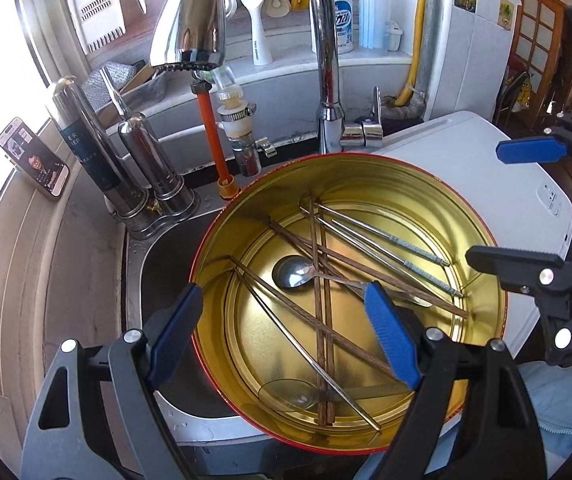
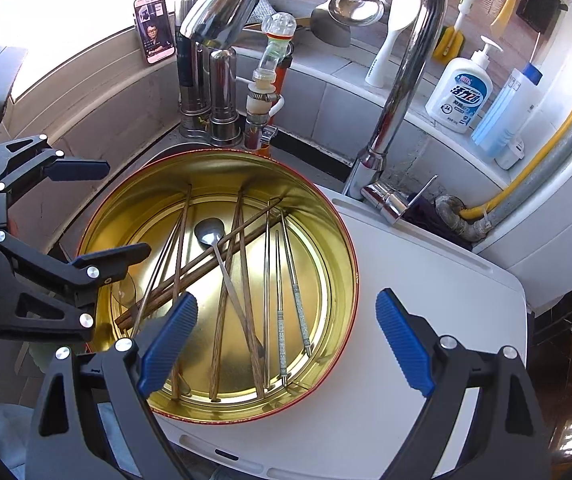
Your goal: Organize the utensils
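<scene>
A round gold tin (image 1: 481,280) with a red rim sits partly over the sink; it also shows in the right wrist view (image 2: 337,280). Inside lie a metal spoon (image 1: 295,272) (image 2: 210,232), several wooden chopsticks (image 1: 321,312) (image 2: 246,280) and metal chopsticks (image 1: 397,248) (image 2: 295,296). A clear spoon (image 1: 286,394) lies at the tin's near edge. My left gripper (image 1: 286,332) is open above the tin, empty. My right gripper (image 2: 286,340) is open above the tin's right side, empty; it shows at the right edge of the left wrist view (image 1: 513,200).
A chrome faucet (image 1: 325,60) (image 2: 405,80) arches over the sink (image 1: 158,272). A white board (image 2: 425,280) lies under the tin's right part. Steel filter cylinders (image 1: 146,160), a phone (image 1: 34,156), soap bottles (image 2: 459,96) and hanging tools stand behind.
</scene>
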`<state>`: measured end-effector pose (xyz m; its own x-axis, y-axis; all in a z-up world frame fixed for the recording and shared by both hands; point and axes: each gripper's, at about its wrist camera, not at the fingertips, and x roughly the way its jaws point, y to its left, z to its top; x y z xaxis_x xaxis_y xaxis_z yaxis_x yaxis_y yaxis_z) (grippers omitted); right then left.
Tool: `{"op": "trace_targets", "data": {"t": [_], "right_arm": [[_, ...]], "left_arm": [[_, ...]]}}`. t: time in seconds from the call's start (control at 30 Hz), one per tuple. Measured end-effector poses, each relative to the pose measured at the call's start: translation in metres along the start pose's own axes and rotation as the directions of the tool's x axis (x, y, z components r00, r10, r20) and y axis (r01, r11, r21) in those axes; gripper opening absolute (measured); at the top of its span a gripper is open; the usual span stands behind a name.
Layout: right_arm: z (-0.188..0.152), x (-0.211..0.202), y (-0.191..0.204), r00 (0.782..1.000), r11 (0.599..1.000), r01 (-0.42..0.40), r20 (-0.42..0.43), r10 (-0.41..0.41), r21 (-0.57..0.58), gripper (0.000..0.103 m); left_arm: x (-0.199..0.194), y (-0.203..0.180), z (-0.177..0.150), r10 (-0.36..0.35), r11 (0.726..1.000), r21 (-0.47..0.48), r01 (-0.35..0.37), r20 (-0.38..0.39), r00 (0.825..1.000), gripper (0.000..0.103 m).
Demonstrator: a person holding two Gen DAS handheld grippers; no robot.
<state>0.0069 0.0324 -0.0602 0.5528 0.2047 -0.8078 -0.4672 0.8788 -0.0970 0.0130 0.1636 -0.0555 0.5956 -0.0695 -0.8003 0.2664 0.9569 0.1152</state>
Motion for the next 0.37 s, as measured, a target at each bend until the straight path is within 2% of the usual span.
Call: {"op": "trace_targets", "data": {"t": [0.13, 0.23, 0.3, 0.37], "right_arm": [[-0.008, -0.007, -0.009, 0.997, 0.997, -0.045, 0.058, 0.042, 0.062, 0.092], [-0.019, -0.018, -0.025, 0.991, 0.989, -0.066, 0.121, 0.049, 0.136, 0.092], [-0.032, -0.030, -0.042, 0.989, 0.979, -0.041, 0.149, 0.011, 0.201, 0.092], [-0.051, -0.048, -0.064, 0.982, 0.964, 0.023, 0.176, -0.071, 0.264, 0.092]], "left_arm": [[-0.015, -0.010, -0.008, 0.019, 0.999, -0.035, -0.018, 0.029, 0.999, 0.083], [-0.028, -0.020, -0.013, 0.035, 0.992, -0.122, -0.032, 0.024, 0.999, 0.083], [-0.033, -0.037, -0.012, 0.016, 0.987, -0.158, -0.013, 0.019, 1.000, 0.083], [-0.036, -0.069, -0.007, -0.030, 0.989, -0.141, 0.035, 0.040, 0.999, 0.083]]}}
